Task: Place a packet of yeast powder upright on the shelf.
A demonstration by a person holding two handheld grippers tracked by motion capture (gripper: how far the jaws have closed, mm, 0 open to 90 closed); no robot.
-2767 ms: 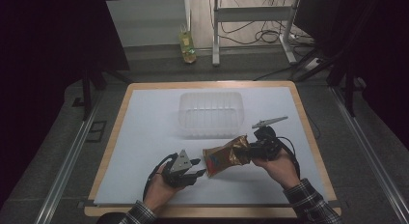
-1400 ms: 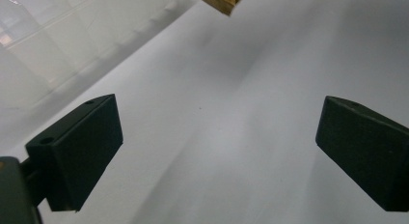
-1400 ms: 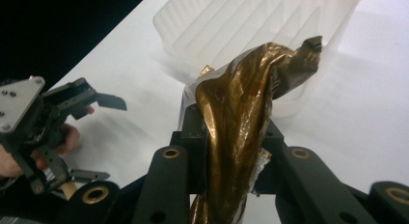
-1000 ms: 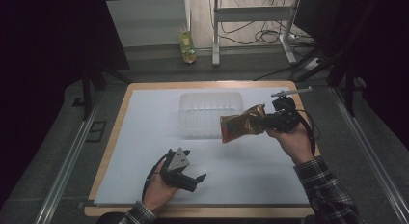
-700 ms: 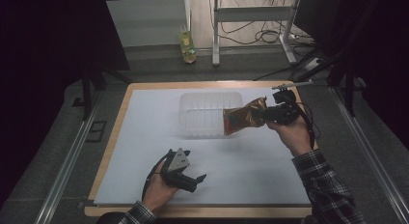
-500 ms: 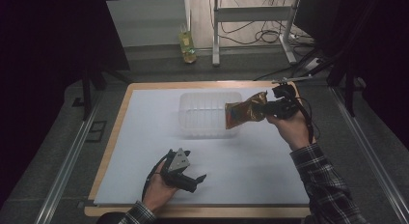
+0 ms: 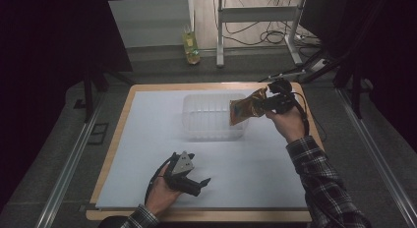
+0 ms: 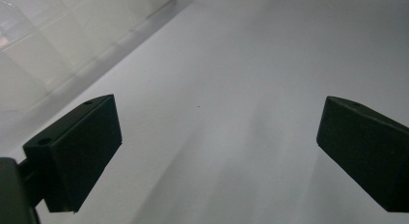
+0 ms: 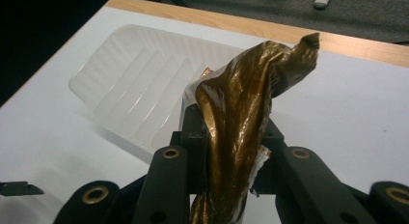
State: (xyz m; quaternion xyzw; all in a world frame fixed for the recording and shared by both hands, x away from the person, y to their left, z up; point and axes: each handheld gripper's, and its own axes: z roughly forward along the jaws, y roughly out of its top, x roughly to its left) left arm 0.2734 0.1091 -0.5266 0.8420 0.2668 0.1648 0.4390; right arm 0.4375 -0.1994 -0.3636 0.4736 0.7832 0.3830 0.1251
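A crinkled gold-brown foil packet [image 7: 244, 108] hangs in the air over the right end of a clear ribbed plastic tub [image 7: 209, 117]. My right gripper [image 7: 268, 103] is shut on the packet [image 9: 236, 132], which stands up between its jaws in the right gripper view, with the tub [image 9: 140, 84] below and to the left. My left gripper [image 7: 196, 185] rests low over the white mat near the front edge, open, with nothing between its pads [image 8: 77, 151]; the tub's wall [image 8: 58, 45] shows at the upper left of the left gripper view.
A white mat [image 7: 147, 134] covers the wooden table [image 7: 310, 115]. Beyond the far edge, a yellow-green bottle [image 7: 191, 43] stands on the floor near metal legs and cables. Dark surroundings flank both sides.
My right gripper has carried the packet from the front middle of the mat up and back to the tub's right end. The left gripper let go early on and has stayed put.
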